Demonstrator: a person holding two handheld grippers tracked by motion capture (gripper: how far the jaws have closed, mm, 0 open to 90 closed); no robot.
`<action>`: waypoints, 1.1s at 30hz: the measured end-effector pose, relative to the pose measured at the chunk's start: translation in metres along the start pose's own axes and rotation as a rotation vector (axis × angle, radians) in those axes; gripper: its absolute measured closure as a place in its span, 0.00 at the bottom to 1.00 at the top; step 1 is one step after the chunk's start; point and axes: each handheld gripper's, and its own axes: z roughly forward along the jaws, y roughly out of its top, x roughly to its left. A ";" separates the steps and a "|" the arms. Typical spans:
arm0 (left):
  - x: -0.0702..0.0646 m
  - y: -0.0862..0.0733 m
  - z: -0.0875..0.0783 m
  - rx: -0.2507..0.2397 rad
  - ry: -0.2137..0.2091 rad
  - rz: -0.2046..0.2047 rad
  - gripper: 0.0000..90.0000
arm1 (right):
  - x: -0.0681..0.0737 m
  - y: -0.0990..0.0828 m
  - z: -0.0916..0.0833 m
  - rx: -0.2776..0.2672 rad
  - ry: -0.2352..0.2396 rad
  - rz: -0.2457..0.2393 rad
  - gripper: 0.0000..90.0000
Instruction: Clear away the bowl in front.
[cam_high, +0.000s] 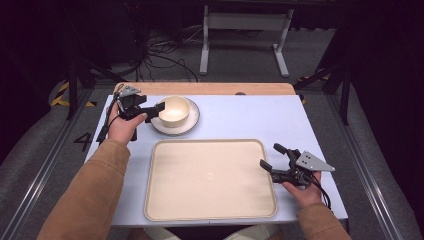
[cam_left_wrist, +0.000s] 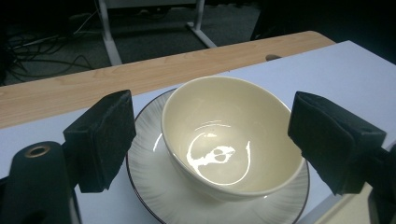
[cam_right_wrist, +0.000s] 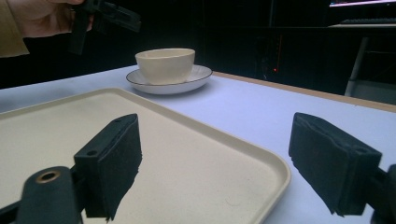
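A cream bowl (cam_high: 175, 109) stands on a white saucer with a dark rim (cam_high: 193, 121) at the back left of the table. My left gripper (cam_high: 154, 111) hovers just left of the bowl, open. In the left gripper view its pads (cam_left_wrist: 105, 140) stand wide on either side of the bowl (cam_left_wrist: 229, 140) and the saucer (cam_left_wrist: 154, 191), touching neither. A beige tray (cam_high: 210, 175) lies empty in the middle. My right gripper (cam_high: 270, 155) sits open at the tray's right edge, with nothing between its pads (cam_right_wrist: 112, 163). Farther off lie the tray (cam_right_wrist: 46, 135) and the bowl (cam_right_wrist: 165, 64).
The table top (cam_high: 250, 117) is pale blue, with a wooden strip (cam_high: 210, 88) along its far edge. Beyond it stand a white frame (cam_high: 245, 22) and cables (cam_high: 160, 55) on the floor. Bare table lies right of the saucer.
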 end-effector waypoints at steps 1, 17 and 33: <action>0.000 0.000 0.002 0.005 0.002 -0.004 0.19 | 0.000 0.000 0.000 0.000 -0.001 -0.002 0.19; 0.015 -0.009 0.029 0.078 0.020 -0.093 0.26 | 0.001 0.000 0.000 -0.007 -0.011 -0.004 0.19; 0.019 -0.020 0.049 0.154 0.018 -0.124 0.30 | 0.002 -0.002 -0.004 -0.047 -0.021 -0.013 0.19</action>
